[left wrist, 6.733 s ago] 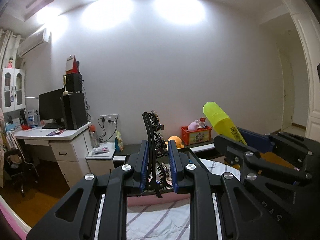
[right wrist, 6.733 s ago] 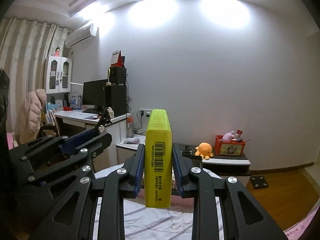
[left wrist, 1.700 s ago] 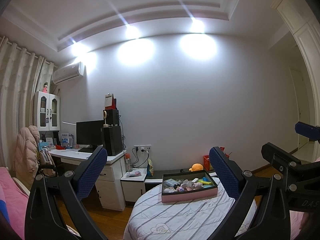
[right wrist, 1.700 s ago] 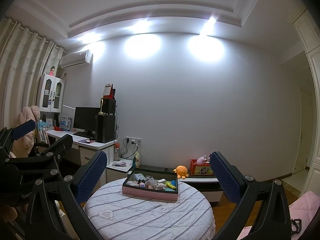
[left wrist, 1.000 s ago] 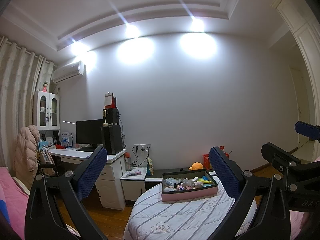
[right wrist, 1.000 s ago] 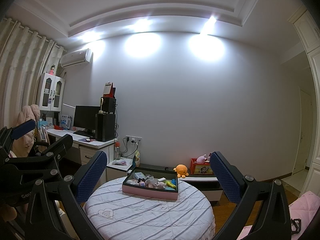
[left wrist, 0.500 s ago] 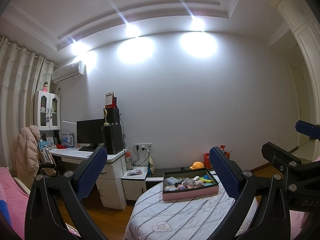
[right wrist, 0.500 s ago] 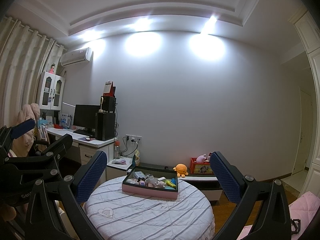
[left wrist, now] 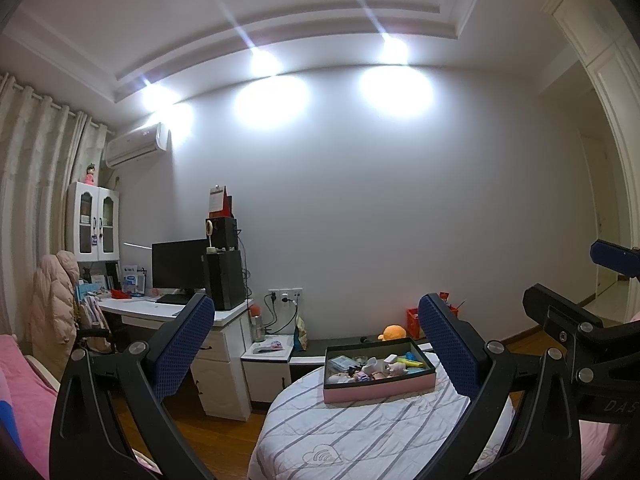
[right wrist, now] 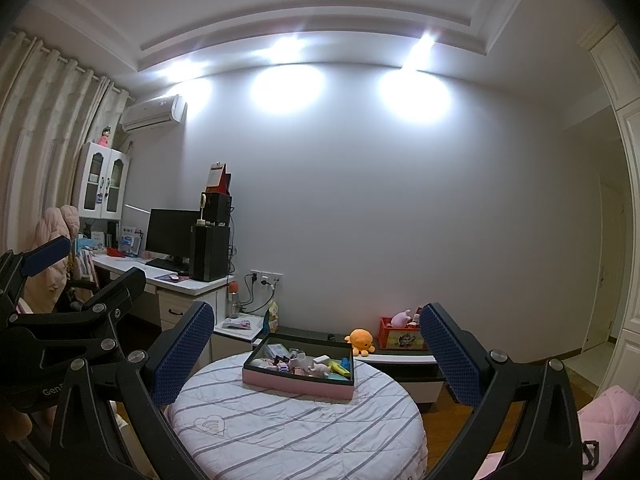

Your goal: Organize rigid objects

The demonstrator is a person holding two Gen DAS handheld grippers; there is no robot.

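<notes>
A pink-sided box [left wrist: 379, 387] [right wrist: 297, 384] with a dark rim rests on a round table under a striped white cloth [left wrist: 360, 432] [right wrist: 296, 428]. Inside lie several small objects, among them a yellow highlighter [left wrist: 412, 361] [right wrist: 335, 369] and little figures. My left gripper [left wrist: 316, 344] is open and holds nothing, well back from the box. My right gripper [right wrist: 316, 344] is also open with nothing in it, likewise far from the box. Each gripper shows at the edge of the other's view.
A white desk [left wrist: 224, 320] with a monitor [right wrist: 172, 236] and black speakers stands at the left. A low dark bench [right wrist: 400, 354] behind the table carries an orange plush [right wrist: 360, 340] and a red toy crate [right wrist: 400, 336]. Wooden floor surrounds the table; pink bedding [left wrist: 24, 396] lies at the left.
6.7 s ago the left gripper was shut on a black clip and the right on the yellow highlighter, close to the box. Both are now open and far back; little changes in the last second.
</notes>
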